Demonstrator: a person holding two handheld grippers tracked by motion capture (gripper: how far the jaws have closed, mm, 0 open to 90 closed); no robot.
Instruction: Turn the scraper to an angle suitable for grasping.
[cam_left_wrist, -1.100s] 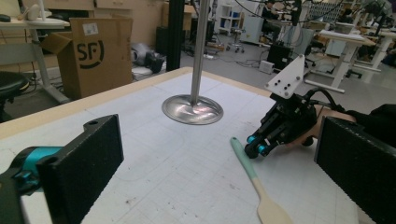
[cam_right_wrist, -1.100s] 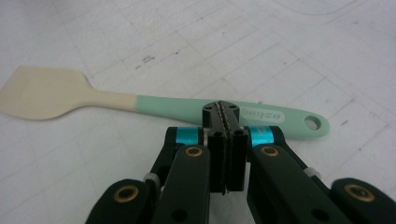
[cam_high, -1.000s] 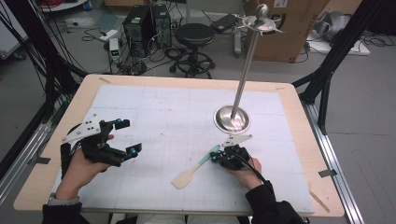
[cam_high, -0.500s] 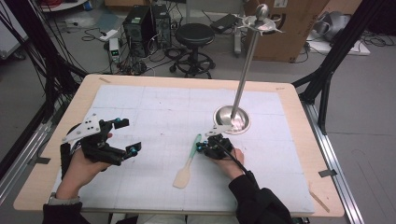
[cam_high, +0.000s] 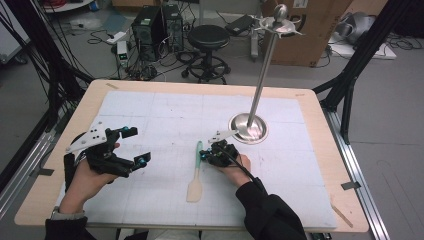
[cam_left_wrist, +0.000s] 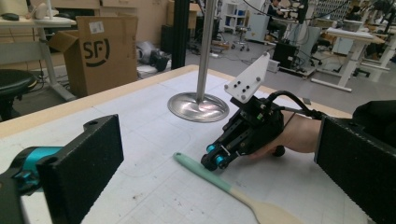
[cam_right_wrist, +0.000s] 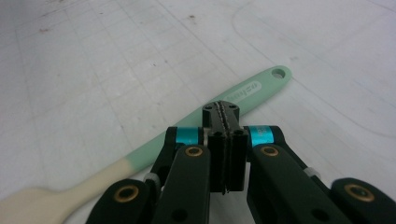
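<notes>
You work at a wooden counter (cam_high: 320, 125) covered by a white gridded mat (cam_high: 165, 125), with a spatula (cam_high: 196, 175) lying near the mat's middle as the landmark. Beyond the spatula and to its right stands a steel stand (cam_high: 248, 127), a round polished base with a tall thin pole rising from it; the left gripper view shows the same base (cam_left_wrist: 198, 106) just behind your right hand. Past the counter's far edge sit a black stool (cam_high: 208, 37), computer towers (cam_high: 150, 25) and a cardboard box (cam_high: 310, 30) on the floor.

The spatula lies flat on the mat, its long axis running roughly toward and away from you. The mint-green handle end, with its small hanging hole (cam_right_wrist: 279, 73), points away from you; the cream blade (cam_high: 194, 191) points back toward your side.

Your right gripper (cam_high: 205, 156) sits just to the right of the green handle, jaws pressed together with nothing between them, their tips low over the handle in the right gripper view (cam_right_wrist: 223, 114). Whether they touch it cannot be told.

Your left gripper (cam_high: 136, 146) is well to the left of the spatula, jaws spread wide and empty, aimed toward it across bare mat.
</notes>
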